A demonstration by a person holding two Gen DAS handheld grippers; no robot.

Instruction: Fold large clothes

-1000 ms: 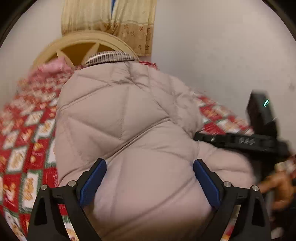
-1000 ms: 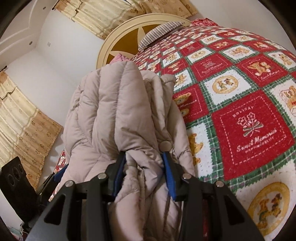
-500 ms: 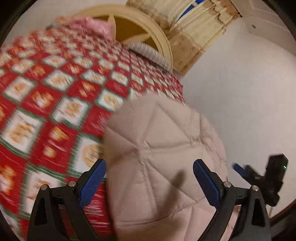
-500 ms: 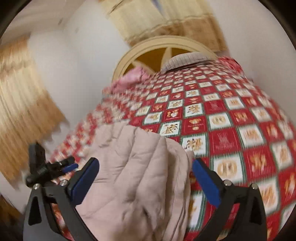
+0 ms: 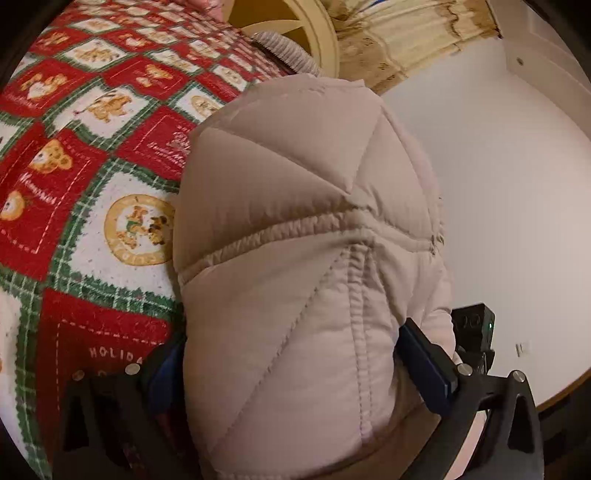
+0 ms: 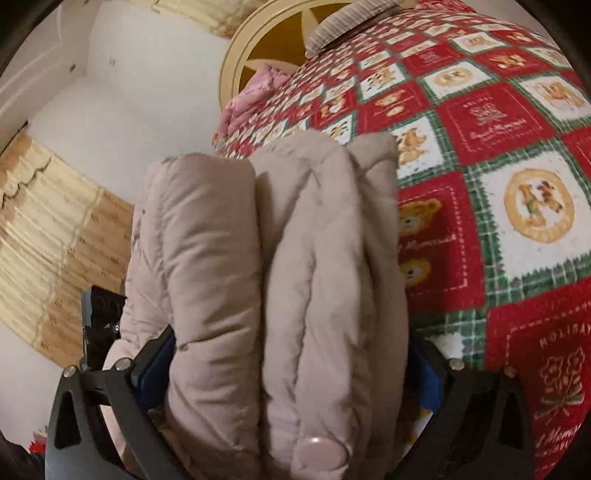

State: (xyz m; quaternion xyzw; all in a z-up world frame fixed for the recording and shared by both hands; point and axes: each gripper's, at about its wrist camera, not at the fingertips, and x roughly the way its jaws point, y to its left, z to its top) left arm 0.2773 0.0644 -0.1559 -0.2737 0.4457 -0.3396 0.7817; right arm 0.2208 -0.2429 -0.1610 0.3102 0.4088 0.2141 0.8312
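Beige quilted puffer fabric bulging between both sets of blue pads, so starting there: left gripper (image 5: 295,373) spread wide and straddling a fat rounded fold of the down jacket (image 5: 306,229), pads pressing lightly into either side, though hard telling whether really clamping or just cupping. Right gripper (image 6: 288,365) likewise spread wide around a thick stack of folded layers, a snap button (image 6: 320,452) poking out near the bottom edge. Sitting bundled up on the red, green and white teddy-bear quilt (image 5: 74,177) covering the bed, near its edge on the wall side, with a cream round headboard (image 6: 258,48) and a striped pillow (image 6: 343,22) further back, plus a pink blanket (image 6: 255,92) bunched by the headboard. Handling-wise, probably looking at something light but bulky, very soft and springy, wanting to puff back open once released. Shell looking smooth and likely a bit slippery, so pinching a single layer probably not holding well. Better taking hold across stitched seams or the whole stacked edge, squeezing air out while pressing flat. Nothing fragile, apart from maybe snaps catching.
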